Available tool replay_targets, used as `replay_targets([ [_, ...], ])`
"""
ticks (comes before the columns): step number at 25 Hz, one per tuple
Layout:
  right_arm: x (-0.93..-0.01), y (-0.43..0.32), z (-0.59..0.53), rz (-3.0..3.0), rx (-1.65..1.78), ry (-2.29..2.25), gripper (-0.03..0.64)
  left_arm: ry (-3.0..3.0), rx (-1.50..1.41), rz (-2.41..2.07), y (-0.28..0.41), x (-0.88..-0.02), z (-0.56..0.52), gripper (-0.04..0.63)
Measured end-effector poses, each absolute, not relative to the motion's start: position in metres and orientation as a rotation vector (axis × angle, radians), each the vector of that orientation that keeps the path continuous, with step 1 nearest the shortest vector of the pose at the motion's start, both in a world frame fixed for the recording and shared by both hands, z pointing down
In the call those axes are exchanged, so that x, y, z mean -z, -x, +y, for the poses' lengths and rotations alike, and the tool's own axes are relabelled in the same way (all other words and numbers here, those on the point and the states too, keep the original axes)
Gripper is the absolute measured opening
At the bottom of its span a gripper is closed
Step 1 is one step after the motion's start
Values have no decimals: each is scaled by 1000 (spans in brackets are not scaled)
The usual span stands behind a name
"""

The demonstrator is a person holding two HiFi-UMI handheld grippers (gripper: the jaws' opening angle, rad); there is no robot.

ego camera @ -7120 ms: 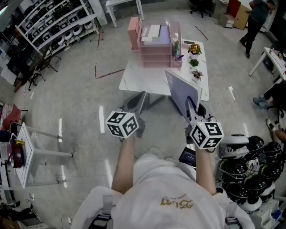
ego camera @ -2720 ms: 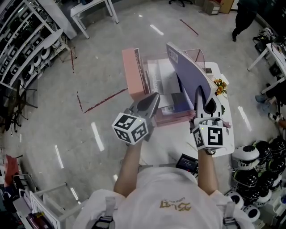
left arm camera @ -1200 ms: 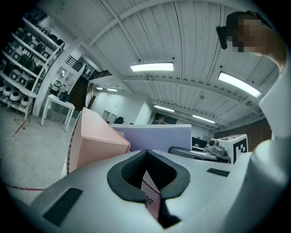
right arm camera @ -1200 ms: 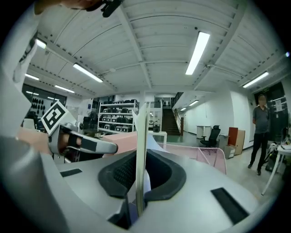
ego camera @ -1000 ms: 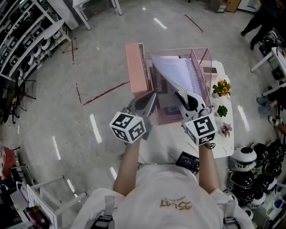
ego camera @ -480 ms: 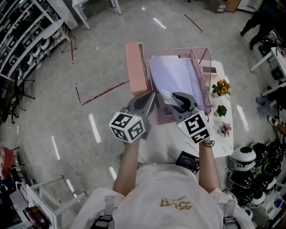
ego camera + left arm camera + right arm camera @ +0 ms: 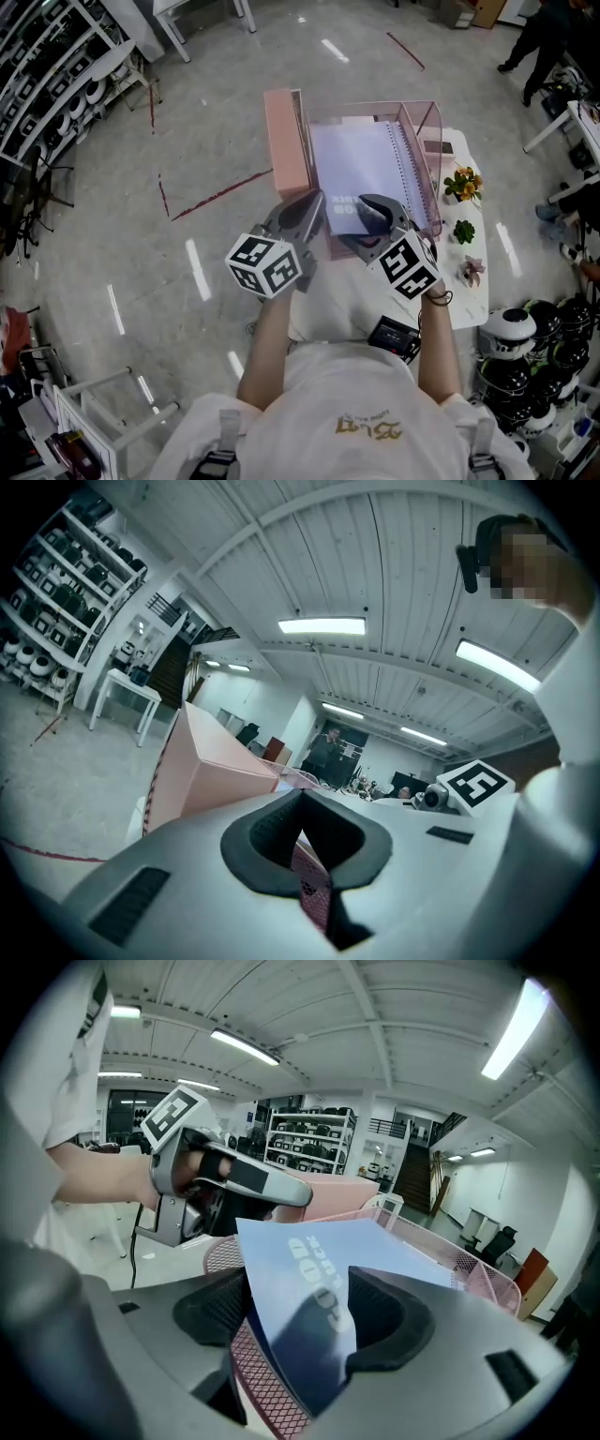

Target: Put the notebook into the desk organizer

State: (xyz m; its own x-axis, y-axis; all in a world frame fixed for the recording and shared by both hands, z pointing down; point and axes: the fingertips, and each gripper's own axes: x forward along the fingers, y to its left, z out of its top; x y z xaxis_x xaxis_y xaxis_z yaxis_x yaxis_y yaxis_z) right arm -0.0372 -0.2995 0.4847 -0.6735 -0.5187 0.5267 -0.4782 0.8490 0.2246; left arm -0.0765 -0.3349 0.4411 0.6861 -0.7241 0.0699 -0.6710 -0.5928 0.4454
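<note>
A lavender spiral notebook lies flat on top of the pink mesh desk organizer. My right gripper is at its near edge. Its jaws have just been opening and now stand apart, with the notebook's corner loose between them and the pads off it. My left gripper points level at the organizer's near left corner. Its jaws are closed, and a strip of pink mesh shows pinched between them. From the right gripper view, the left gripper reaches over the organizer's rim.
A solid pink box stands against the organizer's left side. The white table carries small potted plants at the right and a dark device at its near edge. Helmets sit on the floor to the right.
The notebook went from tilted in the right gripper to flat on the organizer. The right gripper sank and rolled, and its jaws opened. The left gripper stayed put.
</note>
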Motion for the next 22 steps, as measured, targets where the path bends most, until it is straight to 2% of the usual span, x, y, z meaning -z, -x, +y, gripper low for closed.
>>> replay_targets([
  [5, -484, 35, -287, -2455, 32, -658, 382, -2457, 172, -1072, 76, -437, -330, 15],
  [12, -472, 30, -277, -2507, 28, -758, 371, -2459, 168, -1096, 78, -435, -317, 17],
  [22, -445, 12, -250, -2730, -186, -970, 328, -2489, 163, -1127, 75, -429, -287, 17],
])
